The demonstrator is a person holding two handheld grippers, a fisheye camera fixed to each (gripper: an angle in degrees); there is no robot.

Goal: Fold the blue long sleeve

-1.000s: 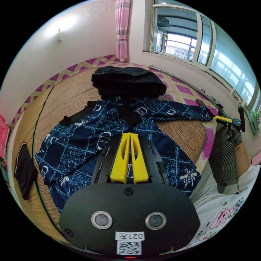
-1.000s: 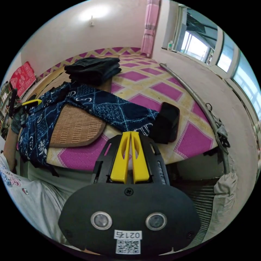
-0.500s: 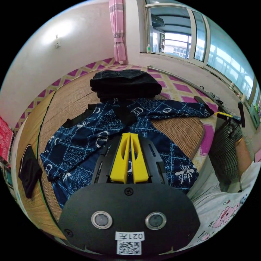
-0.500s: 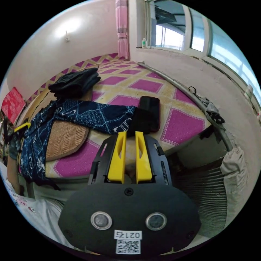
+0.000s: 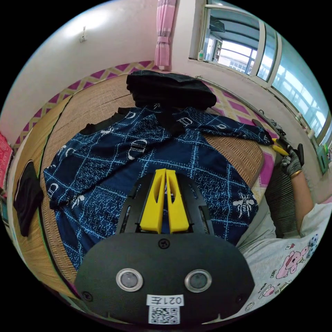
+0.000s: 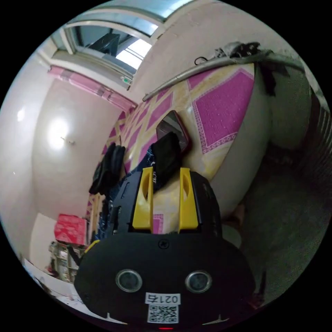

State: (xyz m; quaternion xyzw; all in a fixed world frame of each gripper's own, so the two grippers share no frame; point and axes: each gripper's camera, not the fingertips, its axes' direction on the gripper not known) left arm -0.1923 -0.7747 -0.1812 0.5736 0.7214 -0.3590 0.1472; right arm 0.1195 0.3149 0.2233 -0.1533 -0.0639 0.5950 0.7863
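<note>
The blue patterned long sleeve [image 5: 145,162] lies spread flat on a woven mat [image 5: 93,107] on the bed, with its right sleeve stretched toward the bed's edge. My left gripper [image 5: 165,171] hovers over the shirt's lower middle, jaws shut with nothing between them. In the left gripper view a gloved hand holds the right gripper [image 5: 280,148] at the sleeve's end. In the rolled right gripper view my right gripper [image 6: 166,169] stands open, and the sleeve's black cuff [image 6: 166,155] lies just beyond its fingertips, not pinched.
A stack of folded black clothes [image 5: 171,90] sits beyond the shirt's collar. A dark phone in a red case [image 6: 173,126] lies under the cuff on the pink-patterned sheet [image 6: 221,107]. A black garment [image 5: 26,197] lies at the mat's left. A metal pipe [image 6: 207,65] runs along the wall.
My right gripper went from shut to open, rolled sideways and closed in on the sleeve cuff. The left gripper stayed shut; its view shifted slightly over the shirt.
</note>
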